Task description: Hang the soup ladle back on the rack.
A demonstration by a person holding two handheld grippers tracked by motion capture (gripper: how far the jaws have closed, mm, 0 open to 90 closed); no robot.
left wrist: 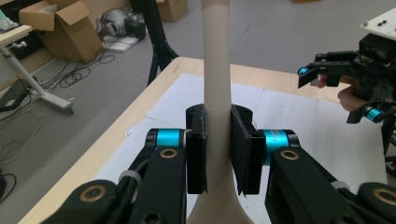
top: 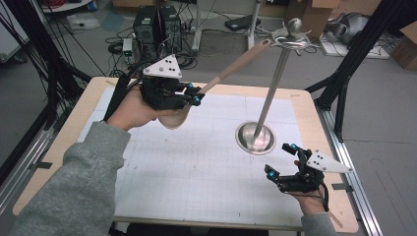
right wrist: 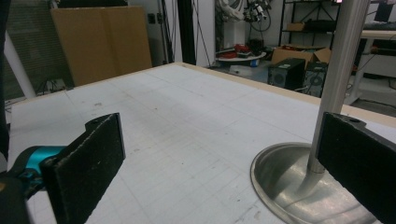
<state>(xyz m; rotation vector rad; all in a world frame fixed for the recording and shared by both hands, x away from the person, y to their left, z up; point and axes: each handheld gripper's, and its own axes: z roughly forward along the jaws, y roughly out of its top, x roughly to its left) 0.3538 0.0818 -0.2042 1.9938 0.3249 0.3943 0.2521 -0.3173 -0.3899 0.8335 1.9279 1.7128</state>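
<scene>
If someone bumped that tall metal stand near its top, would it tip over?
Probably it would rock. The stand is a tall thin pole on one small round base, with hooks and a ball at the top, so it looks top-heavy. The base seems solid metal, which may steady it. Nothing holds it: the right gripper is open beside it.

This is a robotics lab or research workshop, not a home: the desk [top: 314, 123], a pale wooden top under a white gridded mat, stands on a bare grey floor inside a frame of black metal struts [top: 359, 49]. Just beyond the desk's far edge two black computer towers [top: 157, 27] sit on the floor among loose tangled cables [top: 123, 46], and farther off to the desk's far right lie open cardboard boxes [top: 314, 12]. Past the desk's far side, shelving racks [right wrist: 317, 23] and a large cardboard sheet [right wrist: 102, 42] line the wall.
</scene>
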